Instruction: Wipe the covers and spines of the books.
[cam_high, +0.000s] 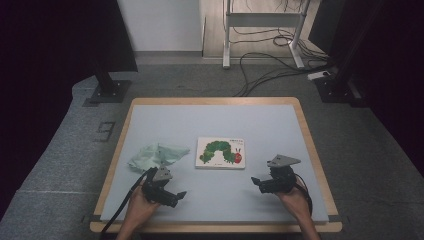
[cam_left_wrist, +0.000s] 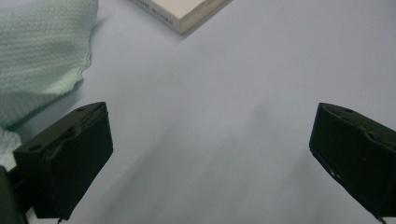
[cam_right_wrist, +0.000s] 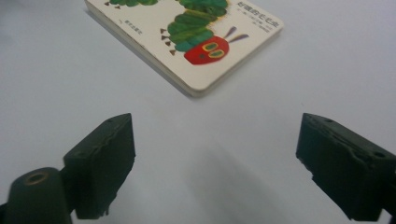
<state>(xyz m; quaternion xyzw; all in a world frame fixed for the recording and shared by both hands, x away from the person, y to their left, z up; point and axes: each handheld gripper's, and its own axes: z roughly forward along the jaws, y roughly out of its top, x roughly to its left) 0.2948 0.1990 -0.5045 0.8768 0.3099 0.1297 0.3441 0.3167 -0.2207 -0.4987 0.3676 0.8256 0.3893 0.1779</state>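
Note:
A white board book (cam_high: 220, 152) with a green caterpillar on its cover lies flat in the middle of the pale blue table top (cam_high: 215, 125). Its red-headed corner (cam_right_wrist: 205, 51) lies just ahead of my right gripper (cam_right_wrist: 215, 163), which is open and empty. A crumpled pale green cloth (cam_high: 157, 155) lies left of the book. My left gripper (cam_high: 177, 196) is held near the front left, just in front of the cloth. In the left gripper view my gripper (cam_left_wrist: 210, 158) is open with bare table between its jaws, the cloth (cam_left_wrist: 42, 51) at upper left, a book corner (cam_left_wrist: 182, 14) at the top.
The table has a wooden rim (cam_high: 215, 227). Beyond it are grey floor, loose cables (cam_high: 270, 65), a white stand frame (cam_high: 260, 30) and dark stand bases (cam_high: 107, 90) at both far sides. My right gripper (cam_high: 260, 182) is held over the front right of the table.

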